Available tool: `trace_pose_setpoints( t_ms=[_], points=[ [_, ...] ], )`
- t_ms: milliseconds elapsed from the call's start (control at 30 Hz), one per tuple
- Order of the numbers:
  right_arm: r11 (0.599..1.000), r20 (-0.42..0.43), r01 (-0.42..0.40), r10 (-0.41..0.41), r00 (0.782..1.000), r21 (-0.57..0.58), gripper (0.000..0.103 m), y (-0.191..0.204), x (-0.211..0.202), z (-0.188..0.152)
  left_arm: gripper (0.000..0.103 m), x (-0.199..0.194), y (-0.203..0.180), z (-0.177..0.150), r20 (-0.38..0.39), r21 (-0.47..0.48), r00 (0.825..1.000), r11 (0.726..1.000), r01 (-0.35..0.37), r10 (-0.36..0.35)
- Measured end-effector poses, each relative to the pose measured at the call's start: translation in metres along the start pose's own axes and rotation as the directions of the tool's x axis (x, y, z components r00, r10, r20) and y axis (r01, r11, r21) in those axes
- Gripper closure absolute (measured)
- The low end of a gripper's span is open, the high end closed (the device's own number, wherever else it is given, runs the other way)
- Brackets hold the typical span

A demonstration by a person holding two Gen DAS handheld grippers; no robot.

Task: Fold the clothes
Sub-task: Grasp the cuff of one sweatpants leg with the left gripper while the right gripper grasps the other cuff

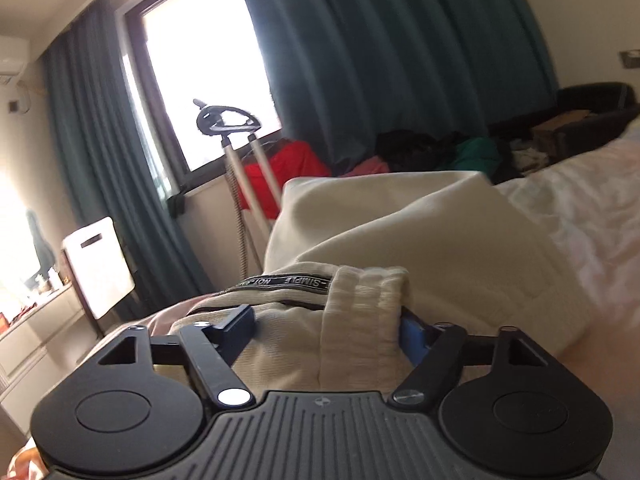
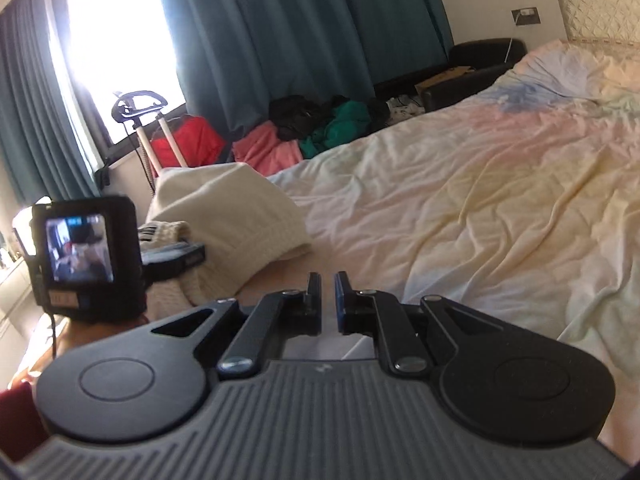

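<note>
Cream garment (image 1: 360, 240): bunched on the bed's (image 2: 480, 184) near left edge, ribbed hem and printed black tape uppermost.
Left gripper (image 1: 324, 320): jaws part open; ribbed fold lies between the fingers; whether the pads press it I cannot tell.
Right gripper (image 2: 328, 300): jaws nearly together, nothing between them, over bare sheet beside the garment.
Background: teal curtains (image 2: 280, 20), steamer stand (image 1: 228, 120) at the window.

A cream knitted garment (image 1: 360, 240) is lying bunched at the centre of the left wrist view, its ribbed edge and black lettered band folded toward the bottom; in the right wrist view it (image 2: 232, 216) is sitting heaped at mid-left.
</note>
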State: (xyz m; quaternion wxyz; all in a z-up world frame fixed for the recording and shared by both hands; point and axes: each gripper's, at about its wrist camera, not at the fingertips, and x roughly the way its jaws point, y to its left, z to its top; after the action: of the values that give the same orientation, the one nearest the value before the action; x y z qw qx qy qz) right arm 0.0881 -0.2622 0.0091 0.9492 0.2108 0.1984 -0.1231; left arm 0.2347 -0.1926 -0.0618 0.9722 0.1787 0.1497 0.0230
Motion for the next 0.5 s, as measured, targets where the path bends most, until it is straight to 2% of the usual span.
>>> trace_pose_setpoints(
  t_ms=[33,100,133,167,333,500],
  points=[
    [1.000,-0.007,0.003,-0.003,1.000,-0.004,0.093,-0.001,0.004,-0.002,0.046,0.001,0.001,0.002,0.010,-0.018,1.000,1.000,-0.008,0.008],
    [1.000,-0.020,0.008,-0.008,1.000,-0.011,0.093,-0.003,0.013,-0.006,0.053,-0.003,0.006,0.006,0.046,-0.058,0.999,0.998,-0.001,0.004],
    [1.000,-0.026,0.010,-0.010,1.000,-0.014,0.093,-0.004,0.017,-0.008,0.062,-0.009,0.011,0.007,0.073,-0.083,0.997,0.996,0.018,-0.012],
    [1.000,-0.027,0.002,-0.002,1.000,-0.013,0.093,-0.007,0.017,-0.009,0.094,-0.016,0.015,0.008,0.099,-0.086,0.995,0.996,0.032,-0.023],
    [0.999,0.002,0.013,-0.013,1.000,-0.040,0.093,-0.007,0.013,-0.011,0.096,-0.080,0.049,0.008,0.240,-0.060,0.968,0.995,0.084,-0.068],
    [0.994,0.040,0.017,-0.013,0.999,-0.111,0.093,0.008,0.004,-0.014,0.097,-0.158,0.110,0.007,0.306,-0.120,0.946,0.981,0.152,-0.109]
  ],
)
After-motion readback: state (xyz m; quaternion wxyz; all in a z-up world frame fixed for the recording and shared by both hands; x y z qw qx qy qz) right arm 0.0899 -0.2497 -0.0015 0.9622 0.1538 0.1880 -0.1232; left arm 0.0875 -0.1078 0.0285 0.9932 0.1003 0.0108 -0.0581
